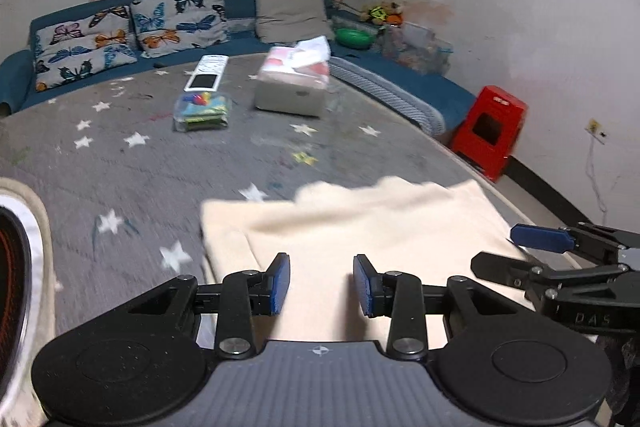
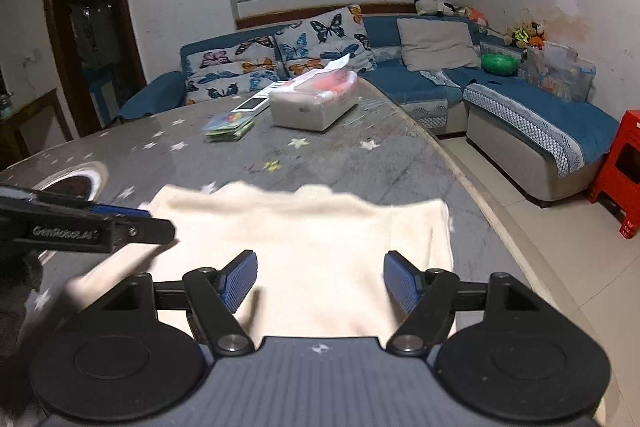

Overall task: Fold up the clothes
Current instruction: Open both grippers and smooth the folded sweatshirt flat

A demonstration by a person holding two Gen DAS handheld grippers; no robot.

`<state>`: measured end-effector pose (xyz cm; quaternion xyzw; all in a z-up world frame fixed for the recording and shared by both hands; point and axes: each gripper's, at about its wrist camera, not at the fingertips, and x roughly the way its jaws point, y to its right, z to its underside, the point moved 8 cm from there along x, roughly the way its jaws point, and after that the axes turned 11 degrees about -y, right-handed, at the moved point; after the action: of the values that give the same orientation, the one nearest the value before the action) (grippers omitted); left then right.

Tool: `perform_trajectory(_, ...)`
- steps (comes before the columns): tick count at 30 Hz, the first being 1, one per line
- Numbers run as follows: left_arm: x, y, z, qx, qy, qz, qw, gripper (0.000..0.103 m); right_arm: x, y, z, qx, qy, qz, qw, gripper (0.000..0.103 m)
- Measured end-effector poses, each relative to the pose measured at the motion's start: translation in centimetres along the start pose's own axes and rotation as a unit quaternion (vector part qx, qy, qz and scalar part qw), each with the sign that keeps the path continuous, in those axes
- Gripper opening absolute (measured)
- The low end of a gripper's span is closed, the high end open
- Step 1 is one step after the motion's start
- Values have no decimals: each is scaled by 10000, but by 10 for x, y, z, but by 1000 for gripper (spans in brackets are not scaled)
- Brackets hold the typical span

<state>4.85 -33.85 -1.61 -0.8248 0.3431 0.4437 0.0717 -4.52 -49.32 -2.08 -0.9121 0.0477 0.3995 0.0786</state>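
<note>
Right wrist: cream garment (image 2: 304,247) beneath spread right claw (image 2: 320,283).

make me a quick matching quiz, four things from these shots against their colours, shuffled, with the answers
Things:
1. garment
2. stool
3. bowl
4. sofa

Colours:
A. green
B. blue
C. cream
D. red

Pairs: 1-C, 2-D, 3-A, 4-B
</note>
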Motion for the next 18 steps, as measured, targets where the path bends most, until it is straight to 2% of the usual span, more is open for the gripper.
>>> perform_trajectory(7, -4, 6, 24, 56, -22, -40, 10000, 38, -13, -8, 32, -102, -108, 34, 9999, 71)
perform_trajectory(14, -24, 1, 31, -122, 100, -16, 9999, 38, -30, -24, 21, -197, 222, -150, 9994, 71)
perform_trajectory(18, -23, -6, 41, -178, 22, -125, 9998, 37, -11, -29, 28, -229, -47, -211, 9995, 71)
